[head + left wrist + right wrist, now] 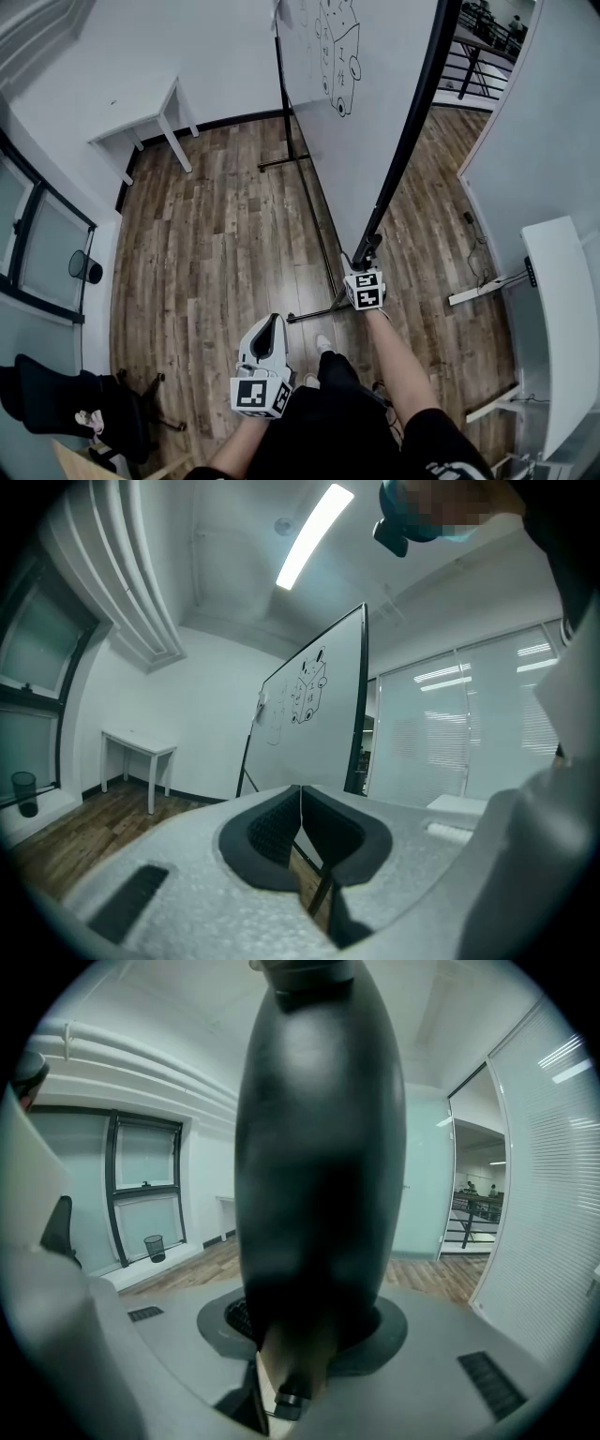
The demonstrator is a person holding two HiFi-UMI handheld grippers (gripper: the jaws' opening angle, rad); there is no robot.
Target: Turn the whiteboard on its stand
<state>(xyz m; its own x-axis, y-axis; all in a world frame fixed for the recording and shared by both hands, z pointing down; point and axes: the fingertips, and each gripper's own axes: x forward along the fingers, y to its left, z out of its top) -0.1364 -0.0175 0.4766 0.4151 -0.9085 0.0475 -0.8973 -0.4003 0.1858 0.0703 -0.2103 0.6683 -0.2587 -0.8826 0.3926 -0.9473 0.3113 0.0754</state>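
Black whiteboard frame [319, 1147] sits clamped in right gripper [314, 1326]; head view shows drawings [339, 56].

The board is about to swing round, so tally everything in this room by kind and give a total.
whiteboard: 1
grippers: 2, the left gripper and the right gripper
white tables: 2
black bin: 1
black chair: 1
Total: 7
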